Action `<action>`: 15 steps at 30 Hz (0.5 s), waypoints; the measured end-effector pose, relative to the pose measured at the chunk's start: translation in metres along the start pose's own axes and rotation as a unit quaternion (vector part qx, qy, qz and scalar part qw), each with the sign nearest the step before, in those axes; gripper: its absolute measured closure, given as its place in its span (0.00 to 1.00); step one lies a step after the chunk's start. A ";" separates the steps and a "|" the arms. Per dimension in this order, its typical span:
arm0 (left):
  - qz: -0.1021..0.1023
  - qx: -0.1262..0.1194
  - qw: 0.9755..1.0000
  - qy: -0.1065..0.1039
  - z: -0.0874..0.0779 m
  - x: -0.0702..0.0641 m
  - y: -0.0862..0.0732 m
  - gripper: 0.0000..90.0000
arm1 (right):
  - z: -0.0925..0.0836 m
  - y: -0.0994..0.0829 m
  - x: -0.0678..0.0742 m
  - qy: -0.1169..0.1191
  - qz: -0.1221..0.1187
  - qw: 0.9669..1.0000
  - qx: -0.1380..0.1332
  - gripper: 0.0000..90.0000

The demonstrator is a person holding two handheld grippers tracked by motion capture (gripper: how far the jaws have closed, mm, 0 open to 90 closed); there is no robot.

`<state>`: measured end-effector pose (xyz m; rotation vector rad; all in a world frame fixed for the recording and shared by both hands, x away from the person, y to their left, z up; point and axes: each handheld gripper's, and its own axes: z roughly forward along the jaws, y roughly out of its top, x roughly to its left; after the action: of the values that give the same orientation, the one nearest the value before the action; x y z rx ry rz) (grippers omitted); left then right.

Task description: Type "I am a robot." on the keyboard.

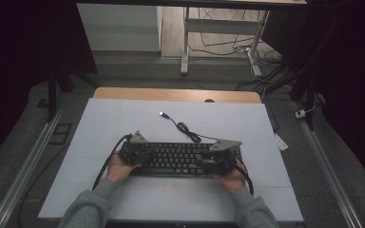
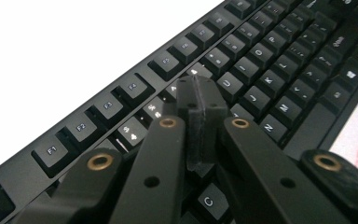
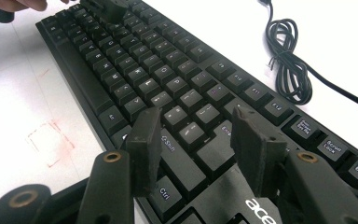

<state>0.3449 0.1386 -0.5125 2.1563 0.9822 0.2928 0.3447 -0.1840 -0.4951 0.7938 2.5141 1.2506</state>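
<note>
Two grippers over keyboard: left pressed together, right spread; coiled cable just behind.

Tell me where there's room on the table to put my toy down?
The white mat is bare left of the coiled cable and along the near edge in front of the keyboard. It is crowded at the keyboard, where both grippers sit.
</note>
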 end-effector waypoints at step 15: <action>0.007 0.015 1.000 0.005 0.009 -0.003 -0.001 0.99 | -0.001 0.000 0.000 -0.002 -0.001 1.000 -0.001 0.59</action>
<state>0.3470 0.1321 -0.5195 2.1909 0.9847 0.2983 0.3449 -0.1845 -0.4946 0.7907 2.5096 1.2506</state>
